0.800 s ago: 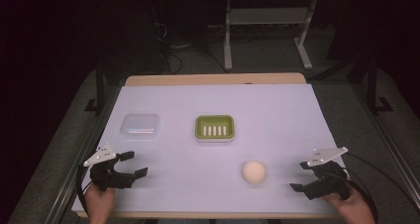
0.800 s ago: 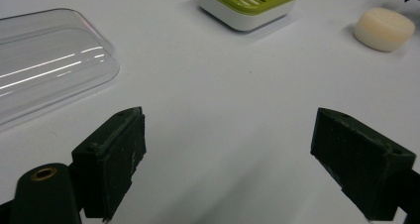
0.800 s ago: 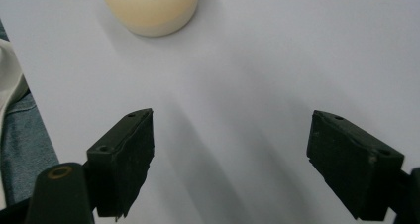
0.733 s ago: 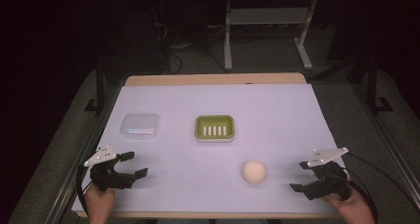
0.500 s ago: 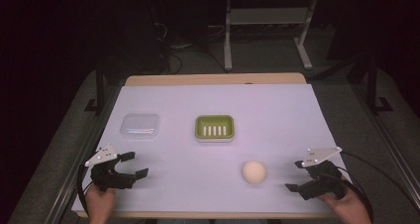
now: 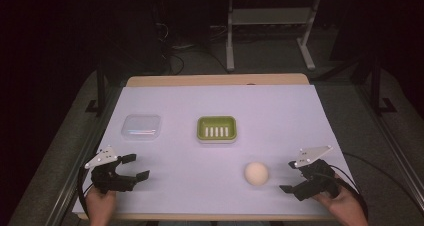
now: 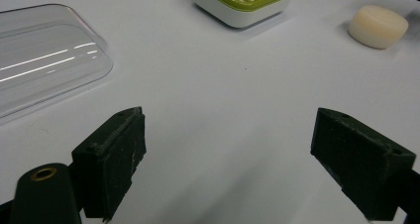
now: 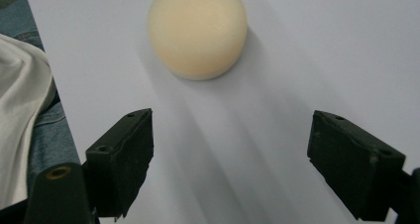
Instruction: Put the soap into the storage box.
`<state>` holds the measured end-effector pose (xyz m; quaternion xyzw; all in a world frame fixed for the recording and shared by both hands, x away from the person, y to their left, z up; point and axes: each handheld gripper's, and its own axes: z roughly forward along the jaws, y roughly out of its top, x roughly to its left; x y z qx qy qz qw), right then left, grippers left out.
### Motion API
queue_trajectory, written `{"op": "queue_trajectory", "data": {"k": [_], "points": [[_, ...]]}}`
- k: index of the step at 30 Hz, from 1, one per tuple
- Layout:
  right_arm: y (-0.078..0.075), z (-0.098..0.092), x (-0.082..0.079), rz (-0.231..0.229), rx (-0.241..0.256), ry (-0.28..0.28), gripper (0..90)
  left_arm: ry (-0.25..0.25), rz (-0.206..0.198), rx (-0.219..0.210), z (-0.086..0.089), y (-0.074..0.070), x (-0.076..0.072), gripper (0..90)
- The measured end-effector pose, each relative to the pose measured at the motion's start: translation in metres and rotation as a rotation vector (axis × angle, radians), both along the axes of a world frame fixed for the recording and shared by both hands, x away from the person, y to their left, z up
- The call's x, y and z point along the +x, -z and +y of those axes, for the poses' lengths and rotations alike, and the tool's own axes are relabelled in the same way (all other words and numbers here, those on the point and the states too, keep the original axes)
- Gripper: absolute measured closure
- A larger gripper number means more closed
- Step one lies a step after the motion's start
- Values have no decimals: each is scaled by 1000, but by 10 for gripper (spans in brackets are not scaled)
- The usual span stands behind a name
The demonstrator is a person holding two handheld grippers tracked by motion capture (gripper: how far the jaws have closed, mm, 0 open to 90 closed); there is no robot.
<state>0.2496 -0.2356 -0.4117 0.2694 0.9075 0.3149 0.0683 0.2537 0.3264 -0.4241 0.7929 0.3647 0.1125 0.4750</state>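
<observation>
A round cream soap bar (image 6: pixel 256 173) (image 8: pixel 198 30) (image 7: pixel 378 26) lies on the white table cover at the front right. My right gripper (image 6: pixel 291 176) (image 8: pixel 230 169) stands open just right of it, jaws pointed at the soap with a short gap between. A green soap dish (image 6: pixel 216 129) (image 7: pixel 242 1) with a slotted white insert sits mid-table. A clear plastic lid (image 6: pixel 141 127) (image 7: pixel 44 60) lies left of the dish. At the front left corner my left gripper (image 6: pixel 136 167) (image 7: pixel 242 169) is open, nothing between its jaws.
The white cover (image 6: pixel 280 116) spans the table, with a wooden edge (image 6: pixel 215 80) at the back. Dark floor, cables and a metal stand (image 6: pixel 270 21) lie beyond. The table's front edge and a person's clothing (image 8: pixel 25 115) are close to my right gripper.
My right gripper has shifted slightly left toward the soap bar. The left gripper has barely moved.
</observation>
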Motion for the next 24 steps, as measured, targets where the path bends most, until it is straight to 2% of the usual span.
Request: {"op": "queue_trajectory", "data": {"k": [11,19,23,24], "points": [[-4,15,5,6,-17,-44,161,-4,7,2,1,1,0,130],[-8,26,14,39,-39,-78,142,-2,5,6,1,1,-1,130],[-8,31,15,36,-46,-90,141,-4,3,5,1,1,-1,130],[-8,33,16,23,-58,-98,142,-3,2,6,1,1,-1,130]]}}
